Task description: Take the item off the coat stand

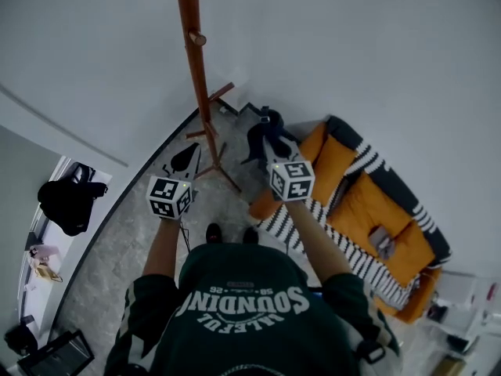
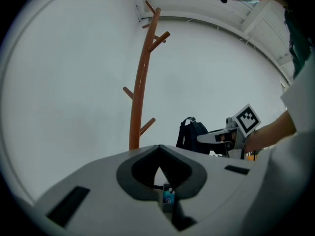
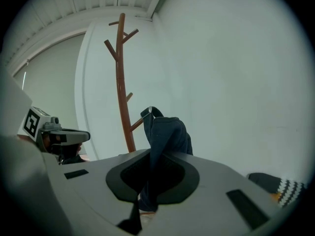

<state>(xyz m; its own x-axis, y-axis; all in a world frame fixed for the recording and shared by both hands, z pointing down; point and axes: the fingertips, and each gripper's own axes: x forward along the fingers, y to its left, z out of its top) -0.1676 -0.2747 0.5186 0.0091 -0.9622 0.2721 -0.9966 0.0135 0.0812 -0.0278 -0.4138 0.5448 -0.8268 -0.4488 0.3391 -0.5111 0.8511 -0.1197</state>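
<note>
Right gripper view: my right gripper [image 3: 149,154] is clamped tight on the dark blue bag [image 3: 170,132] (hanging clear of the coat stand [image 3: 120,82], just beside it). My left gripper [image 2: 158,149] is closed, holding nothing.

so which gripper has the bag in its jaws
The right gripper: its jaws are shut on the dark bag. The left gripper has nothing between its jaws.

You're in what looks like a home living room: an orange sofa [image 1: 368,202] with a striped throw [image 1: 337,245] at the head view's right, a wooden coat stand [image 1: 200,92] top centre, a pale stone floor [image 1: 129,241] and plain white walls [image 1: 352,45].
</note>
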